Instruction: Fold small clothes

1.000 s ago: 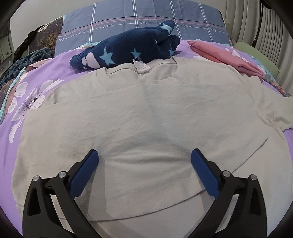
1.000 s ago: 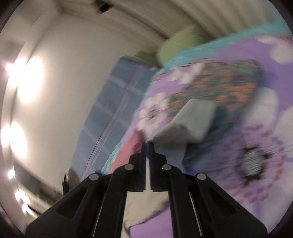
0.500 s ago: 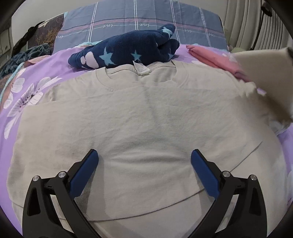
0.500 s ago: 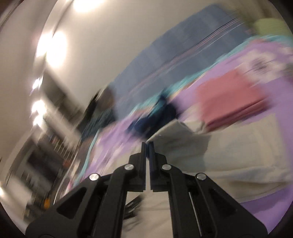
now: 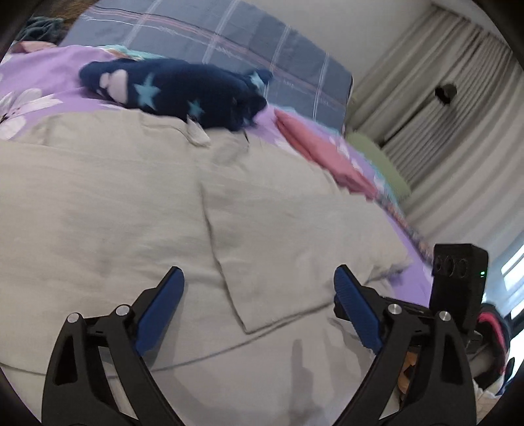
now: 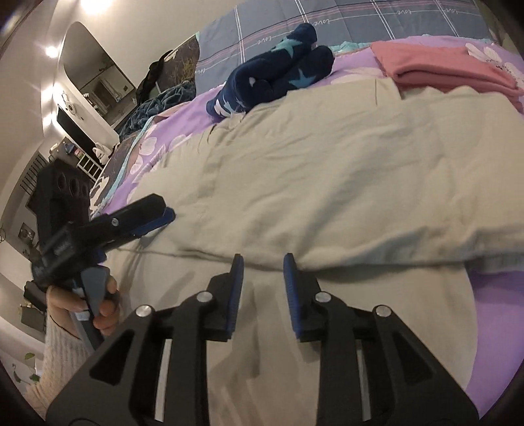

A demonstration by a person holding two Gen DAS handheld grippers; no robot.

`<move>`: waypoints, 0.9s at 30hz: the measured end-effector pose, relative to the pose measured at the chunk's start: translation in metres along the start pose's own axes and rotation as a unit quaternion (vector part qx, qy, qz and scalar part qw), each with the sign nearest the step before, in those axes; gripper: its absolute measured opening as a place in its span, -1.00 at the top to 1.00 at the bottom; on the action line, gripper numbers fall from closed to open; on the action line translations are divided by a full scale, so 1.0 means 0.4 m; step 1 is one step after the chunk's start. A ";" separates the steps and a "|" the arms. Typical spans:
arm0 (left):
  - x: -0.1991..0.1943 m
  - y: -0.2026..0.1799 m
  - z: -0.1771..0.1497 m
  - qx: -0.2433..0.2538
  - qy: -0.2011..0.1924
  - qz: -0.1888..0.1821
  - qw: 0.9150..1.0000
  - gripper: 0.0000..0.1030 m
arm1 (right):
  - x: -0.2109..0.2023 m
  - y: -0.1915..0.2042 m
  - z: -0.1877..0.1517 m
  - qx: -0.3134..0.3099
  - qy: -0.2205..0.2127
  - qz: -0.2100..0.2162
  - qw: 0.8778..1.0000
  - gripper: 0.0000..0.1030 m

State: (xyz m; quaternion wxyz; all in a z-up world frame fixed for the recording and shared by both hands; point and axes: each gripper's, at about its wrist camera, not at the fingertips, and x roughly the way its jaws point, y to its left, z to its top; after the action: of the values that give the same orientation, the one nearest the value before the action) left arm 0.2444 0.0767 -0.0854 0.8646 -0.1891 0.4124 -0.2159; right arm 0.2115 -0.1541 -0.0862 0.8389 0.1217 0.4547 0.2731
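In the right wrist view we see, from left to right: the left gripper [image 6: 154, 213], gripped by a hand [image 6: 82, 304], jaws wide but closing on nothing; the beige T-shirt [image 6: 327, 170] spread over the purple floral bedspread [image 6: 497, 295], one side folded inward; the right gripper [image 6: 263, 262], jaws opening, empty. Beyond lie navy star-print socks [image 6: 278, 75], a folded pink garment [image 6: 442, 65] and a pillow [image 6: 360, 19] printed "love".

The word "love" runs in small script along the pale stripes of the blue plaid pillow [image 6: 376, 19], repeated several times; the shirt tag [image 5: 197, 133] is too blurred to read.
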 end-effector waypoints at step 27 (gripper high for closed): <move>-0.299 -0.156 0.150 0.200 -0.117 0.227 0.946 1.00 | -0.059 -0.108 -0.016 0.114 -0.091 -0.006 0.989 0.33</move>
State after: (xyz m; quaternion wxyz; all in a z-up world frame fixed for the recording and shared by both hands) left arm 0.2109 0.0969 0.0569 0.9530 0.0625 0.2886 -0.0679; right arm 0.2108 -0.2031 -0.0930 0.8589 0.2382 0.4057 0.2020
